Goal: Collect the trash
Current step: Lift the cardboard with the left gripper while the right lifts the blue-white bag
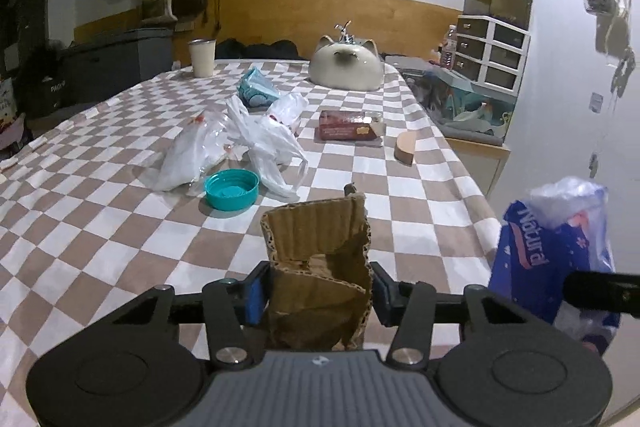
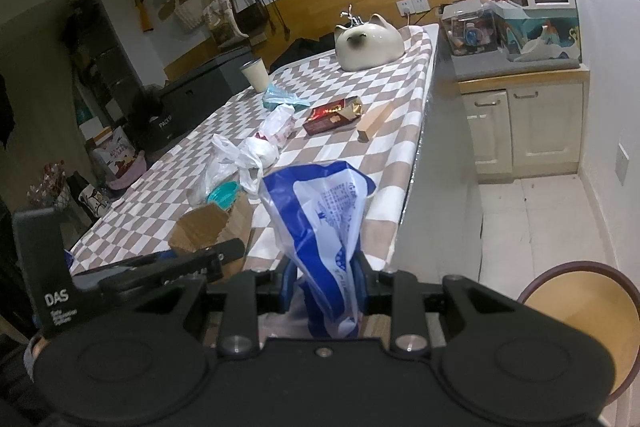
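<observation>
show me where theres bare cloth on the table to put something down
Bare checkered cloth lies left of the teal lid, and between the cardboard piece and the table's right edge. Crowded: the middle, with crumpled plastic bags, the red snack box and wooden block.

Dim indoor light, grainy; fisheye bends edges, dark vignette corners; soft shadows, mild blur

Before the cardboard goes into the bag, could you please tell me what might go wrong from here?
The blue-and-white plastic bag is pinched shut in the right gripper, so its mouth may not open for the torn cardboard piece. The cardboard, bent in the left gripper, could slip or crumple.
</observation>
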`<state>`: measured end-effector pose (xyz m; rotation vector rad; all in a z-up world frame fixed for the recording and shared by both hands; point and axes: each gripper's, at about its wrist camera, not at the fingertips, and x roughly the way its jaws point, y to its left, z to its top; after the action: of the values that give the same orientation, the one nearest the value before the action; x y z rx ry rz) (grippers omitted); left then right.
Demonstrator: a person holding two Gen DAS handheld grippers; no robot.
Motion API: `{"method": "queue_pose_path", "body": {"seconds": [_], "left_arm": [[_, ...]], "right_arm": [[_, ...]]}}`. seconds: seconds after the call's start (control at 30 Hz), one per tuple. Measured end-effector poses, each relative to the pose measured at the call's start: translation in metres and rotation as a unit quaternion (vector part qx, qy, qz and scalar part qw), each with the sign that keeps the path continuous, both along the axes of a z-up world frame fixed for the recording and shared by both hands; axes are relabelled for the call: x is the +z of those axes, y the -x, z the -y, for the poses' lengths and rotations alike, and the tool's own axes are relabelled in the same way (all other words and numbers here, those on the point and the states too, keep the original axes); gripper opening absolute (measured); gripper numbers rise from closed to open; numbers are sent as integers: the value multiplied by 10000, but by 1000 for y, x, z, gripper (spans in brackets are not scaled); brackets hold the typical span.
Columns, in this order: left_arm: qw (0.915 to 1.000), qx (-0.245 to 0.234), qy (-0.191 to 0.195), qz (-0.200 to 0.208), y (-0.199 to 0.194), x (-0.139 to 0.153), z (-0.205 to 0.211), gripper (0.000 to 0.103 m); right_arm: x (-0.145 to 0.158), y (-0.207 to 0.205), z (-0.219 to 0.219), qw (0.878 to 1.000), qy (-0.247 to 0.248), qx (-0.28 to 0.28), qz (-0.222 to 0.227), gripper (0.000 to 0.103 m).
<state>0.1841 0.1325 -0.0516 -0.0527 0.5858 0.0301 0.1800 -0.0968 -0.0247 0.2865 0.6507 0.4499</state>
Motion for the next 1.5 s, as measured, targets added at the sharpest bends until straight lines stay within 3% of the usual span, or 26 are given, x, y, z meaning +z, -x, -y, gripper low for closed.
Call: {"method": "queue_pose_path", "body": {"seconds": [0.43, 0.93, 1.27, 1.5], "left_arm": [[9990, -136, -152, 404, 39, 29, 19, 51], [9965, -435, -134, 706, 71, 52, 67, 51], [9929, -965, -123, 688, 64, 49, 124, 51], [9887, -1439, -29, 420, 40, 34, 172, 51]], "right_arm": [[16, 21, 10, 9991, 255, -107, 317, 30], [30, 53, 58, 9934, 701, -568, 703, 30], [23, 67, 113, 9877, 874, -1110, 672, 30], [7, 64, 154, 9828, 981, -1493, 470, 30]]}}
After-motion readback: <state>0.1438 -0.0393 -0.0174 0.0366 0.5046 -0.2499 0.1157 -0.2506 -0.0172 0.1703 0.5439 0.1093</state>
